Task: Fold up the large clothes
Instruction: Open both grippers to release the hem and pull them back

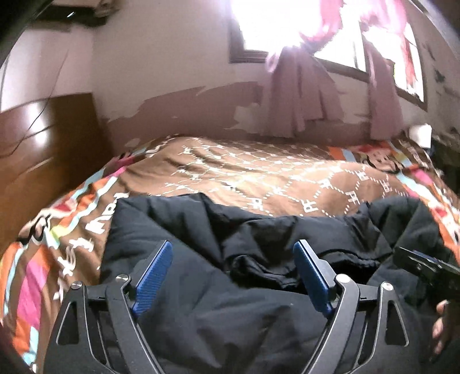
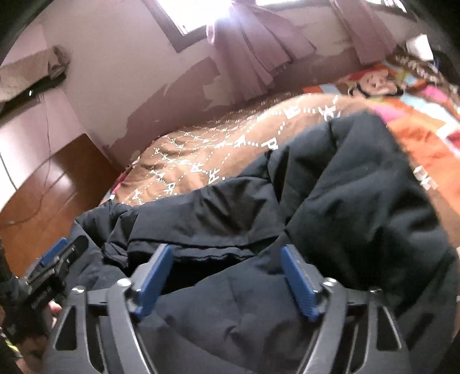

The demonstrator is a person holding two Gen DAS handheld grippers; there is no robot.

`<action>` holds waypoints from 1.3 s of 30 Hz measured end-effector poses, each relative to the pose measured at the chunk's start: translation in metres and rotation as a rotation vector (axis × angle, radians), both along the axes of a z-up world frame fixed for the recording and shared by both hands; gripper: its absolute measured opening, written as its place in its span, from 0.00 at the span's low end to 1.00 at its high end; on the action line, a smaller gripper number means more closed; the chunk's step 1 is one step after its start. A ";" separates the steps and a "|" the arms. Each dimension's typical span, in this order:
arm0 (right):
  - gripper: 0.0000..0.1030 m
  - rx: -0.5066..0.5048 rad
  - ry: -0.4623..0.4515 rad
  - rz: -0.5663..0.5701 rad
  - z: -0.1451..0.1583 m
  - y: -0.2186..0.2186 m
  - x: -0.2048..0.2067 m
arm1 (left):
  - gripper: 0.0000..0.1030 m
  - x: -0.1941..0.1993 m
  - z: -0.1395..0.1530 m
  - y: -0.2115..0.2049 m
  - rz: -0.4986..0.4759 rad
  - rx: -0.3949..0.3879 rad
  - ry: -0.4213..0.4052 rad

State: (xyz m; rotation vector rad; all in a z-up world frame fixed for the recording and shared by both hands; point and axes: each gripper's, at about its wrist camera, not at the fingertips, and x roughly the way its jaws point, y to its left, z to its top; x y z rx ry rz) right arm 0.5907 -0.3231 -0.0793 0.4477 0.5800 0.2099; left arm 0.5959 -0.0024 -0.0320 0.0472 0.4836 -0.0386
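The black padded jacket [image 1: 201,287] lies on the near part of the bed, bunched into a thick, uneven bundle. In the right wrist view, the jacket [image 2: 330,201] has one puffy section doubled over toward the middle, with a stitched hem edge running across just ahead of the gripper. The outline is rumpled, not squared.

Judgement of progress: at least one fold appears to be in place, since layers overlap along the hem. The bundle is not yet compact or flat. Further folds and smoothing likely remain. How many folds are complete cannot be told from these views.

The left gripper [image 1: 233,273] hovers over the jacket with its blue pads spread wide; no fabric is pinched between them. The right gripper [image 2: 227,276] is likewise released, its jaws apart above the hem, holding nothing. Each gripper shows at the edge of the other's view, so the two work side by side.

Under the jacket is a brown patterned bedspread [image 1: 258,172] with a colourful border. Behind the bed stand a peeling wall [image 1: 172,86], a curtain [image 1: 296,92] and a bright window [image 1: 258,23]. A wooden headboard [image 1: 43,143] stands to the left.
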 end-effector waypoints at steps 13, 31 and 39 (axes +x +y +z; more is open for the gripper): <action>1.00 -0.124 -0.048 -0.077 0.047 -0.002 -0.058 | 0.98 -0.058 0.036 -0.001 -0.035 -0.088 -0.018; 1.00 -0.302 -0.176 -0.017 0.120 0.034 -0.174 | 0.98 -0.182 0.090 0.013 -0.067 -0.085 -0.087; 1.00 -0.335 -0.200 0.024 0.143 0.049 -0.238 | 0.98 -0.245 0.105 0.015 -0.101 -0.029 -0.078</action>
